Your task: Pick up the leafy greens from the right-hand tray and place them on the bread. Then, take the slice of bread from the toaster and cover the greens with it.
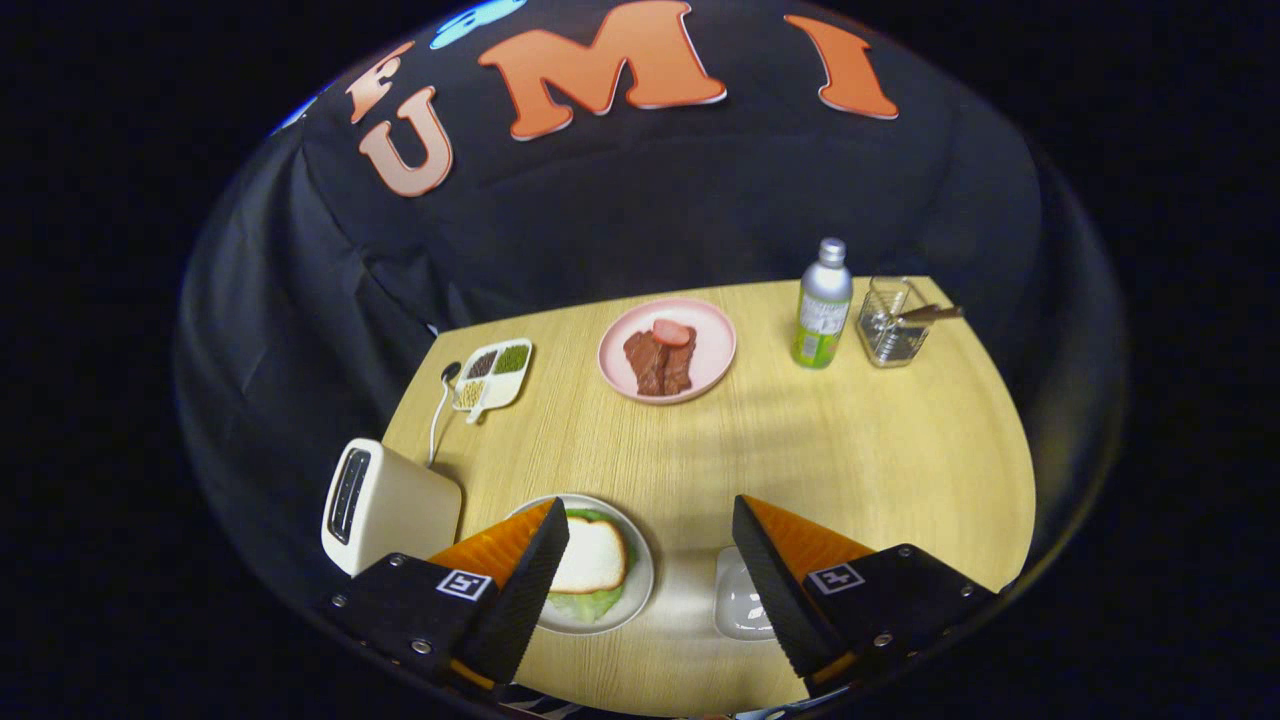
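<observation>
claw [650,570] wide apart, empty | bare tabletop [850,450] ahead, loads of room | bread slice [592,556] sits over greens [580,604] on plate [640,590]

The gripper [650,560] had two wedge-shaped fingers [520,590] with ribbed inner faces, spread wide apart. Each grew from a black block fastened with small silver screws, and beside those screws each block carried a square white marker.
</observation>
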{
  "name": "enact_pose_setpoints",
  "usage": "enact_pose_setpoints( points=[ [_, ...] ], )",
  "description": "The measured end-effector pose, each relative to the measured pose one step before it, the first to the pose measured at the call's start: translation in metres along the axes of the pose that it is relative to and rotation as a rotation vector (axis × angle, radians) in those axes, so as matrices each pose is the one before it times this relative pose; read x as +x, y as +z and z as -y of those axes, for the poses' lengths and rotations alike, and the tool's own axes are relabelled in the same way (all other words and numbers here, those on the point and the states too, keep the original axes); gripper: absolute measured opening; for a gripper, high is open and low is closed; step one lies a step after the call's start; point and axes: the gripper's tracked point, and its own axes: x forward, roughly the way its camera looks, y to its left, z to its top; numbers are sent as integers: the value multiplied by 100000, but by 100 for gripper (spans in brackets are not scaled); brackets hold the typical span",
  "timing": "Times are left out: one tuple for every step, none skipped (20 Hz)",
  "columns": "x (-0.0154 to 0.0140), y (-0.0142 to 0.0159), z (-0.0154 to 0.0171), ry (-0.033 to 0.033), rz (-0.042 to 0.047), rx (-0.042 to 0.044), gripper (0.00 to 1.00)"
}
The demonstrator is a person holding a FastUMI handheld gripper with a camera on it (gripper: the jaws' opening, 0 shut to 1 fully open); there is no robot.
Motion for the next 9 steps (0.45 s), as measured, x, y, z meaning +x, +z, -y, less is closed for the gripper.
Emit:
enact_pose_setpoints(
  points=[
    [-1425,1315,162,-607,4821,72,99],
    [-1243,1352,323,-936,4478,-361,99],
    [-1316,1208,653,-1629,4228,-632,99],
    [-1218,1333,606,-2009,4393,-950,99],
    [-1200,1409,701,-2087,4738,-1127,99],
    [-1112,1393,521,-1560,4687,-1352,99],
    [-1142,1036,372,-1162,4156,-1222,98],
    [-1094,1130,487,-1264,3952,-563,98],
    [-1114,1106,375,-911,4414,-582,98]
  ],
)
